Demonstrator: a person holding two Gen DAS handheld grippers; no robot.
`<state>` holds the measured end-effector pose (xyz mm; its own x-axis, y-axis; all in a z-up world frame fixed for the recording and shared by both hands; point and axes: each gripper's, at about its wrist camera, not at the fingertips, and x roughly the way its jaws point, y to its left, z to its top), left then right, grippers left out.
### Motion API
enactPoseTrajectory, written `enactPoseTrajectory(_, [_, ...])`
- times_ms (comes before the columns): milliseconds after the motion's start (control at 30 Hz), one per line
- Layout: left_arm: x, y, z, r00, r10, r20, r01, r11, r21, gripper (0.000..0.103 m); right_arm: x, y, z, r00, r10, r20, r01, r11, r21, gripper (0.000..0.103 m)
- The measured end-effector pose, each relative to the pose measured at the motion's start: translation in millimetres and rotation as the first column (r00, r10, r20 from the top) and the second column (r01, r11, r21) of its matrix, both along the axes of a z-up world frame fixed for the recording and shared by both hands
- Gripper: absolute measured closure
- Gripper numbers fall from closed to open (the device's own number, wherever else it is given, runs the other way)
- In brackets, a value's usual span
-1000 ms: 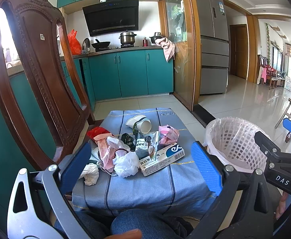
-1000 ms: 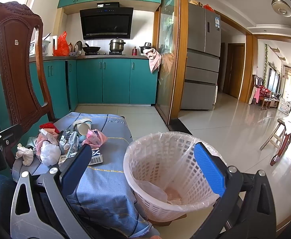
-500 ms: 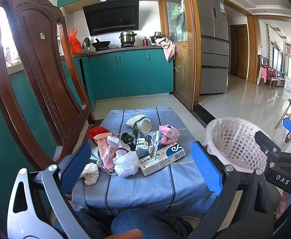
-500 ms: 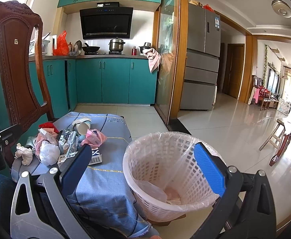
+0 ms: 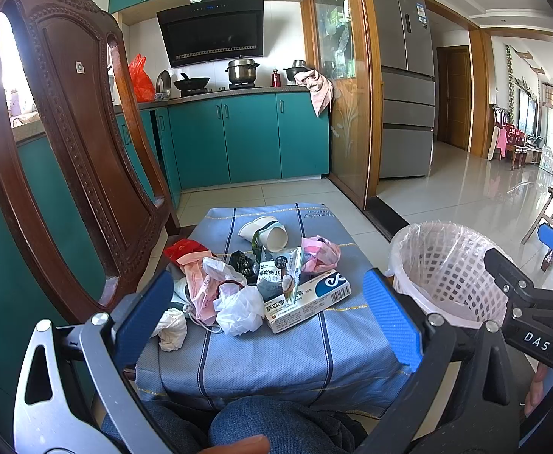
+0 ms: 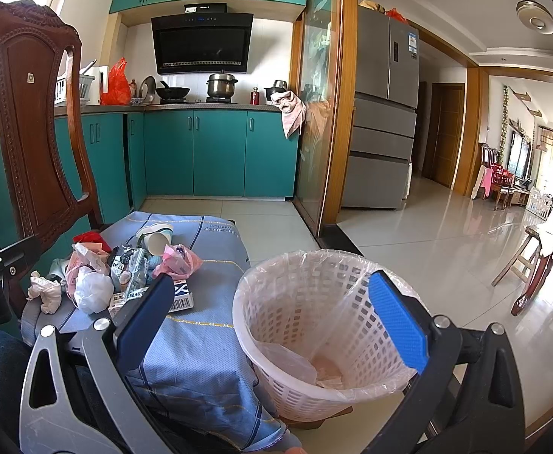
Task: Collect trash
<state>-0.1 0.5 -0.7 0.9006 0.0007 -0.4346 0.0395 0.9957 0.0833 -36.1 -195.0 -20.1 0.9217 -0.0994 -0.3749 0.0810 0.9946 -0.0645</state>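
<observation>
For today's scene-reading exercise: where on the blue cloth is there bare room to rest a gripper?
Free: the cloth's near strip between the medicine box and the near edge, and the far end behind the paper cup. Crowded: the middle, around the white bag.

Home kitchen: teal cabinets (image 5: 250, 136), range hood (image 5: 212, 30), fridge (image 5: 405, 75).

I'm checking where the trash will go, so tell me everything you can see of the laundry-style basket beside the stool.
The basket is a round, pale pink plastic bin with a lattice of square holes, lined with a thin clear bag folded over its rim. It stands upright on the tiled floor, right of the blue cloth. It is nearly empty, with only some crumpled plastic at the bottom. Neither tool touches it.
</observation>
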Motion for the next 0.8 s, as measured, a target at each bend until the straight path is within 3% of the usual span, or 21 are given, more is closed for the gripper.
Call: enactPoseTrajectory(800, [0.6, 1.0, -4.2, 1.000, 0.000, -0.004, 0.000, 1.000, -0.002, 0.003, 0.5, 0.4, -1.1, 1.000, 0.000, -0.002, 0.000, 1.000, 0.000, 0.003])
